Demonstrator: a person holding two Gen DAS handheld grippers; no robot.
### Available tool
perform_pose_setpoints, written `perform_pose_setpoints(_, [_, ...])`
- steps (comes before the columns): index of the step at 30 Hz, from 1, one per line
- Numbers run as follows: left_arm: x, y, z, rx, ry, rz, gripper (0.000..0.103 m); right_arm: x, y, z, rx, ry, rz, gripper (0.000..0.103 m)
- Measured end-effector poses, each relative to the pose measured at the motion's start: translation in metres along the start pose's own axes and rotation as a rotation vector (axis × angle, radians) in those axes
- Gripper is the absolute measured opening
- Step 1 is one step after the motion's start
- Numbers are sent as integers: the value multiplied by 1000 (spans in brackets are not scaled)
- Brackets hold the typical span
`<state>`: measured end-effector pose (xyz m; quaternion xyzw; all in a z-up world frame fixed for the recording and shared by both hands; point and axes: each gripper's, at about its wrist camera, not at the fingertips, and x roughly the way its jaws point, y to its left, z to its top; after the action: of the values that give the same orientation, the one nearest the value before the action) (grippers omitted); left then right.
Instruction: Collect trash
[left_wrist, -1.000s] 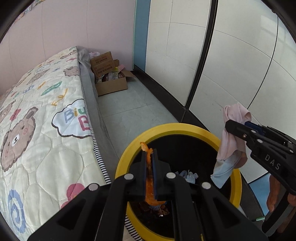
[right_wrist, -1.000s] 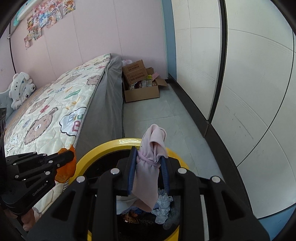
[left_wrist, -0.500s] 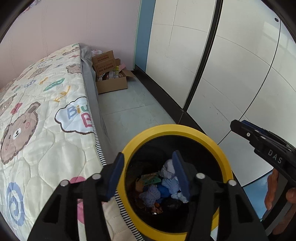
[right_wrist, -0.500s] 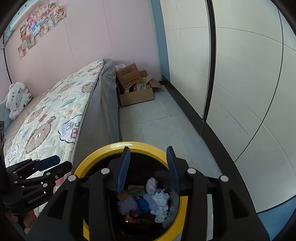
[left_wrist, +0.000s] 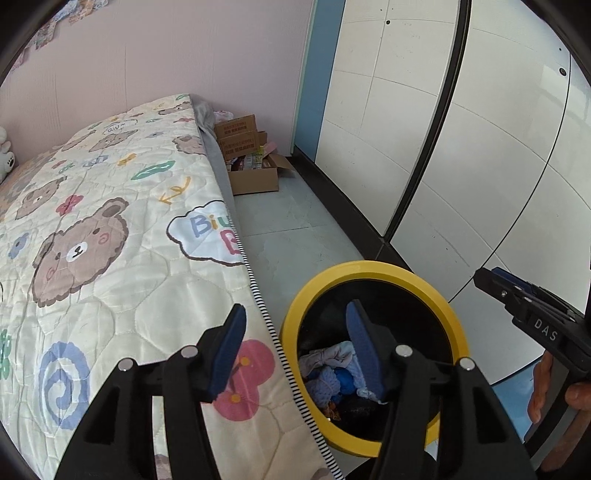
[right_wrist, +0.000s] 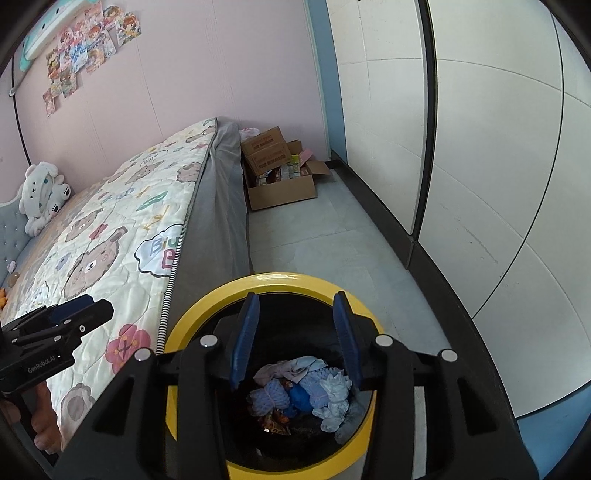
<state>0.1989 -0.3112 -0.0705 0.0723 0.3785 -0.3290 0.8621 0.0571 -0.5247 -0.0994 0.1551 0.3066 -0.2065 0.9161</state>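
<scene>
Left claw (left_wrist: 295, 345): stood apart and empty, one finger over the bed (left_wrist: 110, 229), the other over the bin (left_wrist: 373, 267).
Right claw (right_wrist: 295, 332): stood apart, nothing between, above the bin's mouth.
Trash (right_wrist: 306, 391): lay inside the bin, blue and pale scraps.
Left view only: hand (left_wrist: 554, 391) on the right claw's grip.
Right view only: plush toy (right_wrist: 40, 195), wall pictures (right_wrist: 85, 40).
Both: box (right_wrist: 284, 184) beside the bed.

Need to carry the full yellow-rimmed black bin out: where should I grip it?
Grip the yellow-rimmed black bin by its rim on the open floor side, from above, one finger inside: the rim is a thin raised ring, and the bed crowds the opposite side.
</scene>
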Motion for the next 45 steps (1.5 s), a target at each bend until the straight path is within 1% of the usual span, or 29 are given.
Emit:
perform_pose_setpoints(8, [-31,49,-11,-52,-19,71,54,-10,54,-1,-74,-2,65,40])
perform_pose_setpoints(16, [-66,114,-29,-135,-44,151,54,-13,122,-3,-160,8,142,40])
perform_pose_setpoints(21, [-87,156,-45,-193,-57,224,54,-13,166,-6,-211,13,191,40])
perform_pose_setpoints(27, [-105,200,-67,-230,-50,302,54,-8,218,-14,-275,32,246,40])
perform_pose_setpoints(35, [-128,252,-98,-307,-64,365,54,0,278,-35,-341,55,295,41])
perform_pose_setpoints(38, [-134,264,-108,-320,-74,379,54,-2,296,-43,-375,36,283,51])
perform_pose_setpoints(39, [-136,266,-111,-324,-79,384,58,-3,301,-46,-385,29,277,57])
perform_pose_setpoints(41, [-139,272,-118,-332,-89,411,63,-6,309,-51,-394,23,276,62])
perform_pose_setpoints(42, [-140,275,-121,-338,-91,422,64,-7,312,-53,-397,21,272,67])
perform_pose_setpoints(43, [-141,278,-124,-342,-94,425,65,-7,315,-55,-399,19,270,70])
perform_pose_setpoints(45, [-144,281,-129,-346,-107,430,72,-8,318,-57,-385,20,273,79])
